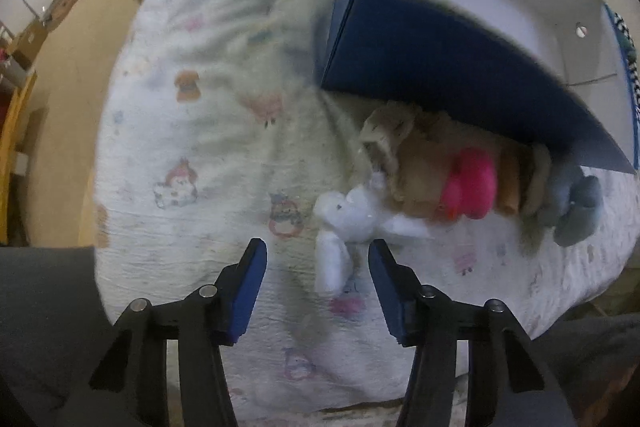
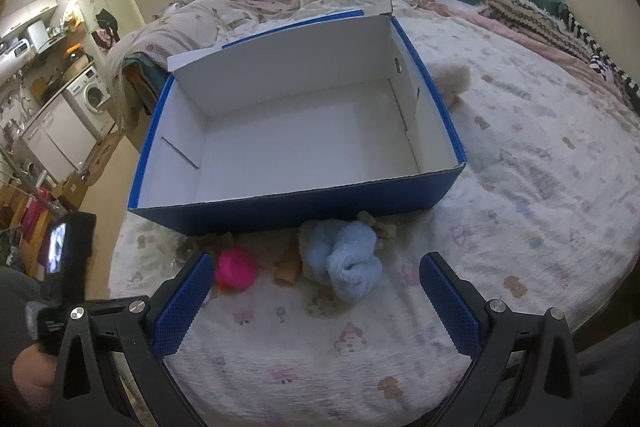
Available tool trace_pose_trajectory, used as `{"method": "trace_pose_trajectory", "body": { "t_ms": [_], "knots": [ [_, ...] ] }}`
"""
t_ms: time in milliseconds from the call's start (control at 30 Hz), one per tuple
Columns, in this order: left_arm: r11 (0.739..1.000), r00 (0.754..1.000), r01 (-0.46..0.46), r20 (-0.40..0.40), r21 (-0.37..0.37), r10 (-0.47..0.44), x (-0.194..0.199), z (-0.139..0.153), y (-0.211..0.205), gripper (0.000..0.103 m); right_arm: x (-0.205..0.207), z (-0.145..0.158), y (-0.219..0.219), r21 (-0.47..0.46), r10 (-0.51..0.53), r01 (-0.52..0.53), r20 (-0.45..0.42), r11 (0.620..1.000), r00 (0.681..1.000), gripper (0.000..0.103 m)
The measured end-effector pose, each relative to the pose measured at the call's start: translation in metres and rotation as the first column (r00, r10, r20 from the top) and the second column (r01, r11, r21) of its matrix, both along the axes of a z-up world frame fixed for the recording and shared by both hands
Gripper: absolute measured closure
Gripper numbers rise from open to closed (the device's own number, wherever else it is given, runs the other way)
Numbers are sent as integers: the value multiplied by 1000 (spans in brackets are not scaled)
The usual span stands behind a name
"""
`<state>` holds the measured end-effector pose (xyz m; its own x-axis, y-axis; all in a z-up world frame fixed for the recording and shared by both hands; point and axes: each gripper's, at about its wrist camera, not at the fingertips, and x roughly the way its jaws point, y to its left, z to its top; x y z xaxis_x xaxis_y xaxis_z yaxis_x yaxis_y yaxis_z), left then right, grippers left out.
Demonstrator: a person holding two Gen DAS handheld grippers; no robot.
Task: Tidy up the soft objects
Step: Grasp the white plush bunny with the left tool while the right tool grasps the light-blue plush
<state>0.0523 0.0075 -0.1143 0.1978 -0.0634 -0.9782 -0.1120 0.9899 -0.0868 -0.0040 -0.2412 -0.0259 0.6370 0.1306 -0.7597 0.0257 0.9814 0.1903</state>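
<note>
A blue cardboard box with a white inside stands open on the bed. A row of soft toys lies against its near wall: a white plush, a tan plush, a pink toy and a grey-blue plush. My left gripper points down at the white plush. One white limb lies between its blue pads, with a gap on both sides. My right gripper stands wide open above the bed, just short of the light blue plush and the pink toy.
Another beige plush sits behind the box's far right corner. A crumpled duvet and blankets lie at the head of the bed. The bed's edge drops to the floor on the left. A washing machine stands beyond it.
</note>
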Motion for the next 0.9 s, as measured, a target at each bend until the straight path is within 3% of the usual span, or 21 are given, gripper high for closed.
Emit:
{"method": "trace_pose_trajectory", "body": {
  "t_ms": [33, 67, 100, 367, 600, 633, 667, 700, 833, 900],
  "knots": [
    [1000, 1000, -6, -14, -7, 6, 1, -5, 0, 69, 0, -1, -1, 1, -3, 3, -3, 1000, 1000, 0],
    [1000, 1000, -16, -25, -15, 15, 2, -9, 0, 90, 1, -1, -2, 7, -7, 7, -7, 1000, 1000, 0],
    [1000, 1000, -17, -22, -17, 17, 2, -11, 0, 96, 1, -2, -3, 9, -10, 10, -10, 1000, 1000, 0],
    [998, 1000, 10, 29, -63, -8, -13, 7, -4, 97, 7, -11, -21, 45, -70, 74, -86, 996, 994, 0],
    [999, 986, 28, 168, -24, -23, -48, 54, 4, 97, 21, -43, -53, 225, -135, 196, -262, 954, 956, 0],
    [1000, 982, 26, 189, -7, -24, -53, 59, 5, 97, 24, -48, -54, 243, -131, 204, -284, 949, 950, 2],
    [1000, 979, 23, 200, 15, -26, -53, 61, 6, 97, 26, -53, -52, 255, -121, 203, -304, 946, 945, 12],
    [999, 978, 16, 209, 32, -22, -50, 63, 7, 97, 29, -58, -49, 255, -108, 195, -319, 947, 941, 16],
    [1000, 974, -5, 225, 27, -1, -41, 69, 17, 97, 42, -67, -34, 196, -107, 180, -333, 964, 937, 19],
    [1000, 971, 7, 238, 25, -13, -41, 73, 13, 97, 49, -71, -29, 167, -102, 164, -331, 972, 938, 28]
  ]
}}
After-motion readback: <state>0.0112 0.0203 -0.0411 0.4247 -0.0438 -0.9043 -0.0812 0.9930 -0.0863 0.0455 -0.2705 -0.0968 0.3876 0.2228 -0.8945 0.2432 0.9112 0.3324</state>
